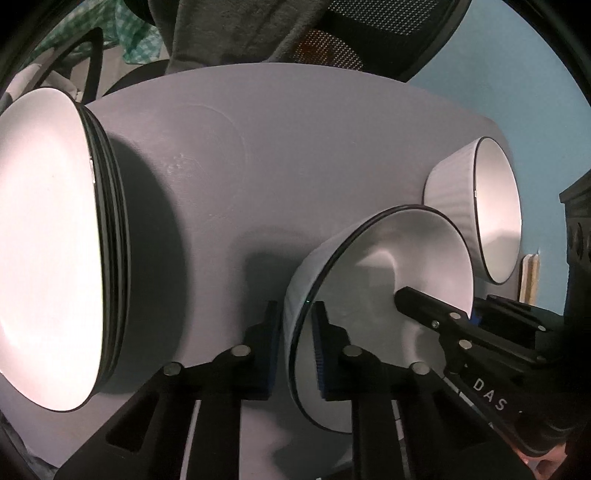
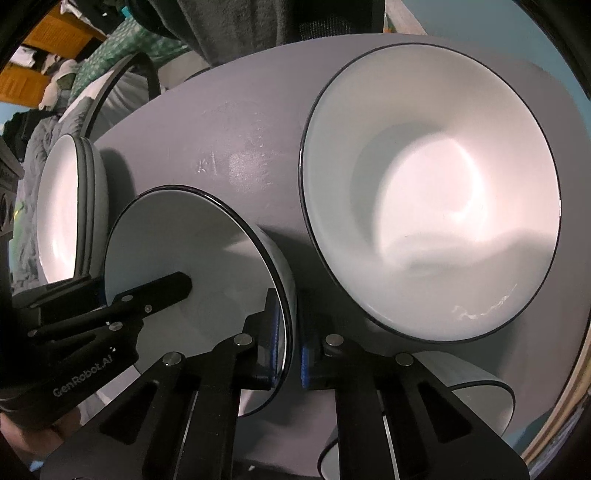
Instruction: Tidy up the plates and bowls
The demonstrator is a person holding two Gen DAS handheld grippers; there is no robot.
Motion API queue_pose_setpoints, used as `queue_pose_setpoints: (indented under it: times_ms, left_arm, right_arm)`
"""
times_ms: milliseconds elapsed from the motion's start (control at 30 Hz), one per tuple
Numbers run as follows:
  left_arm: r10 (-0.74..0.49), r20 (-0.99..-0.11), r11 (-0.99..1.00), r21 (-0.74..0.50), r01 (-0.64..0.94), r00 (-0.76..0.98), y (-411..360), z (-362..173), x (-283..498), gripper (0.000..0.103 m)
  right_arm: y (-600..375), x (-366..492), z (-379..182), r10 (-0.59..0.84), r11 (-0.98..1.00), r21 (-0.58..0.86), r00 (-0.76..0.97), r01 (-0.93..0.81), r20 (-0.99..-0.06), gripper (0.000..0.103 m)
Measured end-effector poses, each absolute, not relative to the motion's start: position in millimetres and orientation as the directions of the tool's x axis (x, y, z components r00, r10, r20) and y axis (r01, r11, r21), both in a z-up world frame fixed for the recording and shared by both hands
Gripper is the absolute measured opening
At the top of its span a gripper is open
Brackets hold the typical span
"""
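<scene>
A white bowl with a dark rim (image 1: 373,266) (image 2: 207,251) sits on the grey round table. My left gripper (image 1: 295,350) straddles its left wall, one finger outside and one inside. My right gripper (image 2: 290,350) straddles the opposite wall the same way. Both look shut on the rim. A stack of white plates (image 1: 48,243) (image 2: 62,214) stands to the left. A second bowl (image 1: 495,210) (image 2: 436,192) stands to the right. A third bowl (image 2: 476,391) lies under my right gripper.
The grey table (image 1: 280,147) (image 2: 229,122) ends at a curved far edge. A black mesh chair with a grey cloth (image 1: 258,33) stands behind it. A blue wall (image 1: 498,66) is at the right.
</scene>
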State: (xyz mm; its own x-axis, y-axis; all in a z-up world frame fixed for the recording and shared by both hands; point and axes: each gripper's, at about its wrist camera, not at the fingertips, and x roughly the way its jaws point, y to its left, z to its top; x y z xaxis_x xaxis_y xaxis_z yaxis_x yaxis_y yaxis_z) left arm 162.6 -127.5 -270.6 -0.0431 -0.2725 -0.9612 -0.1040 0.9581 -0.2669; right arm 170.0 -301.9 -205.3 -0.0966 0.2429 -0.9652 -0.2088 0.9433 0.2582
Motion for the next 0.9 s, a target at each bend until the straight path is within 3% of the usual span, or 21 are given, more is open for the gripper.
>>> queue_pose_setpoints:
  times_ms: [133,567,900]
  left_arm:
    - [-0.210,-0.977,0.976,-0.208,-0.057,-0.034,-134.4,-266.2,162.8,0.009]
    - [-0.231,-0.972,0.969,-0.227,-0.092,-0.037,-127.8,-236.6,144.7,0.008]
    - [-0.234,-0.972,0.972,-0.234,0.005,0.020,-150.9,-195.8,157.8,0.008]
  right_arm:
    - [-298.8,168.8,-203.1,0.224,0.948,0.238,-0.087,-0.213,-0.971,0.008]
    - [-299.4,163.4,-177.2,0.234,0.950,0.244,-0.078,-0.192,-0.969,0.007]
    - [-311.3,172.0,-138.8,0.229,0.958,0.232,-0.036,-0.171,-0.973,0.007]
